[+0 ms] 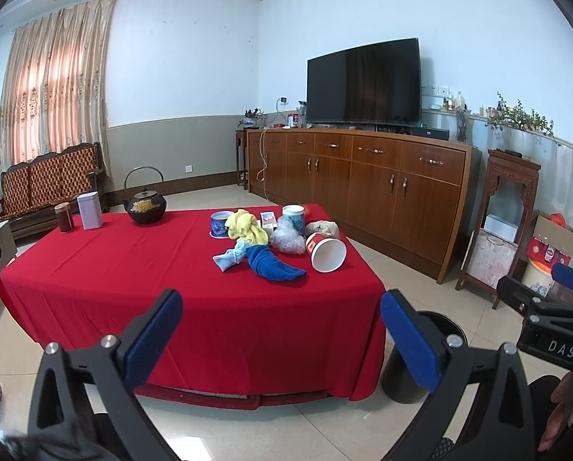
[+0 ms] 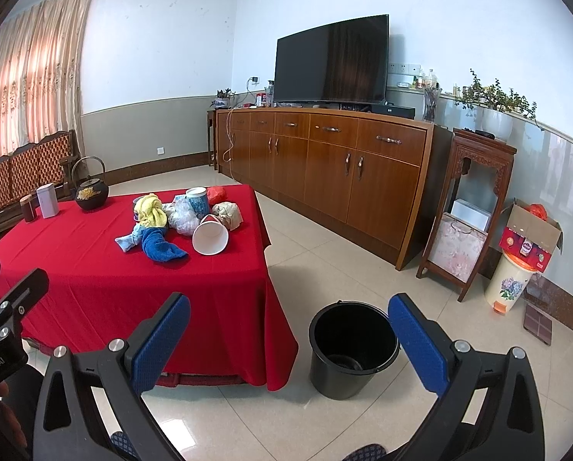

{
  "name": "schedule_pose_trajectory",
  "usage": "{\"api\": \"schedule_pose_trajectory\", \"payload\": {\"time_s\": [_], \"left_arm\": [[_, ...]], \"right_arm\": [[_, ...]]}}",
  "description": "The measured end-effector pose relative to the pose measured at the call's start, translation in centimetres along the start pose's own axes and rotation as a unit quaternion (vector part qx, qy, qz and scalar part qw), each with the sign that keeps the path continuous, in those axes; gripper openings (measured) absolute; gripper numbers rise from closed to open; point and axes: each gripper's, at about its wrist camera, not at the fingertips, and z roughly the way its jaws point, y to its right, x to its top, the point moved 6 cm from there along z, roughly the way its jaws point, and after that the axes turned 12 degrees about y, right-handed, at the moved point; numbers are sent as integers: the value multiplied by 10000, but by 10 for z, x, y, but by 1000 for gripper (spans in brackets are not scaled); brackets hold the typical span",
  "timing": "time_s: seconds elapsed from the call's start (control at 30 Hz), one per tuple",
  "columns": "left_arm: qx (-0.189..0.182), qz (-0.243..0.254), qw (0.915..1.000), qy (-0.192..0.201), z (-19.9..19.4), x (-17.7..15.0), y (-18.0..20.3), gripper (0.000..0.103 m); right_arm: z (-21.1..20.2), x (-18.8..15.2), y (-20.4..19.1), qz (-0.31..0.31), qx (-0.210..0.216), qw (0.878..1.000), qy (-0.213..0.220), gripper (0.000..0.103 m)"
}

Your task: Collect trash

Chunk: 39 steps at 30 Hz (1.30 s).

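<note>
A pile lies on the right part of the red-clothed table (image 1: 113, 269) (image 2: 75, 269): a tipped white paper cup (image 1: 326, 254) (image 2: 210, 237), a crumpled clear plastic bag (image 1: 288, 238) (image 2: 182, 218), a brown paper wad (image 2: 228, 213), a red wrapper (image 2: 216, 193), plus yellow (image 1: 246, 228) (image 2: 152, 211) and blue cloths (image 1: 271, 265) (image 2: 159, 247). A black bucket (image 2: 353, 349) (image 1: 438, 324) stands on the floor right of the table. My left gripper (image 1: 280, 330) is open before the table's near edge. My right gripper (image 2: 290, 336) is open, above the floor beside the bucket. Both hold nothing.
A black teapot (image 1: 146, 207), a white tin (image 1: 90, 210) and a dark jar (image 1: 64, 218) stand at the table's far left. Two blue-patterned cups (image 1: 220, 224) (image 1: 294, 217) sit by the pile. A long wooden cabinet (image 2: 324, 161) with a TV lines the right wall; a carved stand (image 2: 467, 207) and boxes follow.
</note>
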Motion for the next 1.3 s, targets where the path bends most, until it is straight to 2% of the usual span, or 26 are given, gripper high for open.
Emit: {"api": "schedule_pose_trajectory", "payload": {"time_s": [1.3], "left_arm": [[9, 10, 10000, -3, 1, 6, 1, 103]], "right_arm": [[1, 2, 4, 9, 6, 10000, -5, 103]]}}
